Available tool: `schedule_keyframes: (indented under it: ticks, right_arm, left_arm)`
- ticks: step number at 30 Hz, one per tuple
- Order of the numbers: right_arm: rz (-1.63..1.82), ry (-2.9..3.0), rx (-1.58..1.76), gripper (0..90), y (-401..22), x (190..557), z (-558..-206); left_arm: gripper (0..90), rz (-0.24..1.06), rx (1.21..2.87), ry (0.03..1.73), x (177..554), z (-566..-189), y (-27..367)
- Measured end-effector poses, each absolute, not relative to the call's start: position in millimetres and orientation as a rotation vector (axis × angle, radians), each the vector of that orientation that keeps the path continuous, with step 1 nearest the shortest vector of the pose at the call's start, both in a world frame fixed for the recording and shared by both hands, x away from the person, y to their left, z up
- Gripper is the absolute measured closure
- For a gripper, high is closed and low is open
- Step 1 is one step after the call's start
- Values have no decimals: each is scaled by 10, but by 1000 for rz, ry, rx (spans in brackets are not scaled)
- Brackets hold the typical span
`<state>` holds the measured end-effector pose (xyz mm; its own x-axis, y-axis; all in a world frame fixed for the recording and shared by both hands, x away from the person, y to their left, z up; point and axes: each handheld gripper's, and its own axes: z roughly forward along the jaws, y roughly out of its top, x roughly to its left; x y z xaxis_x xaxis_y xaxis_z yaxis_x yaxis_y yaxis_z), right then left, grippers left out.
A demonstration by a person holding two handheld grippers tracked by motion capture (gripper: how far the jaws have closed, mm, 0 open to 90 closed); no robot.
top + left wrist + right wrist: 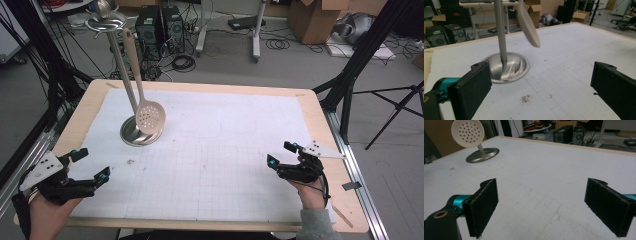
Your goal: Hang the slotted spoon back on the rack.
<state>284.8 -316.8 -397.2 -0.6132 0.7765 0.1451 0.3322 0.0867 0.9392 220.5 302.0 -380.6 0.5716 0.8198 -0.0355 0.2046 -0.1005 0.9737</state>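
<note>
You will find no text, label, brand name, number or sign that can be read in any of the three views. The white sheet on the worktop carries a printed grid and a few faint outlines, but no lettering you can make out. The cardboard boxes and computer towers on the floor at the far side show no markings sharp enough to read.
</note>
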Motion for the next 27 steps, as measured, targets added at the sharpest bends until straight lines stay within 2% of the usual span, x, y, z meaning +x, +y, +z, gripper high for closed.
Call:
schedule_keyframes:
  ticks: [27]
  right_arm:
    - [1536, 1828, 1192, 109, -3548, 2645, -4144]
  left_arm:
    - [37, 674, 1593, 923, 2194, -3854, 3135]
